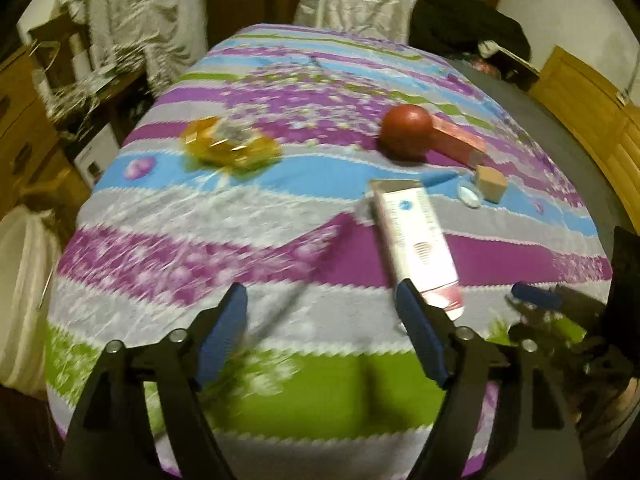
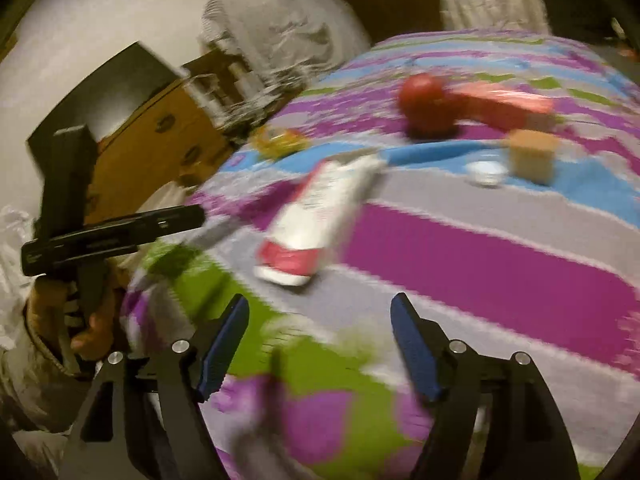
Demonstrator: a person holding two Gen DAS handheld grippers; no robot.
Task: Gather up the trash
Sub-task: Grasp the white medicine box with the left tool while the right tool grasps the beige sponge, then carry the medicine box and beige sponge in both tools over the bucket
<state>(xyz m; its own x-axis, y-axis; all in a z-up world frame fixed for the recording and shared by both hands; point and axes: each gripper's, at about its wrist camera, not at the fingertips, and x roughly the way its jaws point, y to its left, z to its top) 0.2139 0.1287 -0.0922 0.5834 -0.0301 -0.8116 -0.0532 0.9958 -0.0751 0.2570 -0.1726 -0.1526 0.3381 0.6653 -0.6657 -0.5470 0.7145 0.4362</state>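
Note:
A white tube with a red end (image 1: 416, 240) lies on the striped cloth, its red end just past the right finger of my left gripper (image 1: 320, 285). That gripper is open, with only cloth between its blue pads. In the right wrist view the same tube (image 2: 320, 216) lies ahead and slightly left of my right gripper (image 2: 320, 299), which is also open and holds nothing. A crumpled yellow wrapper (image 1: 230, 144) (image 2: 280, 142) lies further back on the left.
A red ball (image 1: 406, 130) rests against a pink box (image 1: 460, 140). Near them are a wooden cube (image 1: 490, 182) and a small white cap (image 1: 470, 196). A hand (image 2: 92, 332) holds the other tool's black frame (image 2: 112, 232) at the left. Wooden furniture and silvery covers surround the table.

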